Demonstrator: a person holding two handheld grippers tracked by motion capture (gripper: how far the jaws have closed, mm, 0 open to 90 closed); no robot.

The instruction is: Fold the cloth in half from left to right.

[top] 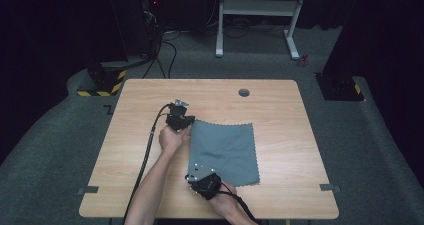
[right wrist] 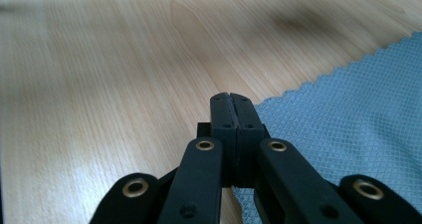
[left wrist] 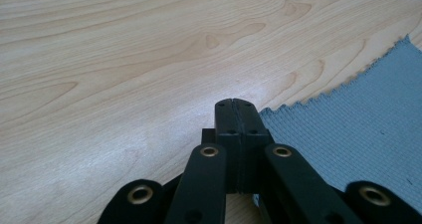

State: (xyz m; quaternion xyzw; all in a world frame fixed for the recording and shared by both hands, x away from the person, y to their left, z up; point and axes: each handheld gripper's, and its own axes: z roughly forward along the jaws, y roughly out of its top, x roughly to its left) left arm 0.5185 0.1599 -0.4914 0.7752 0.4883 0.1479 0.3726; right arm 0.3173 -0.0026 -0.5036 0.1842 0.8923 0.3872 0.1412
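We see a grey-blue cloth (top: 225,152) lying flat on the wooden table (top: 280,110), a little right of the table's middle, with zigzag-cut edges all round. Our left gripper (top: 186,126) sits at the cloth's far left corner, and our right gripper (top: 194,166) sits at its near left corner, so the two stand at either end of the cloth's left edge, well apart from each other. In the left gripper view, the left gripper's (left wrist: 234,104) jaws are pressed together with no gap, their tips right at the cloth's (left wrist: 358,134) scalloped edge; whether a fold of fabric is pinched between them we cannot tell, since the corner runs under the jaws. In the right gripper view, the right gripper's (right wrist: 231,98) jaws are likewise closed tight against each other, with the cloth (right wrist: 348,129) spreading away to their right and its edge meeting them at the tips; again we cannot tell whether fabric is caught between them. A hand (top: 171,139) holds the left gripper beside the cloth.
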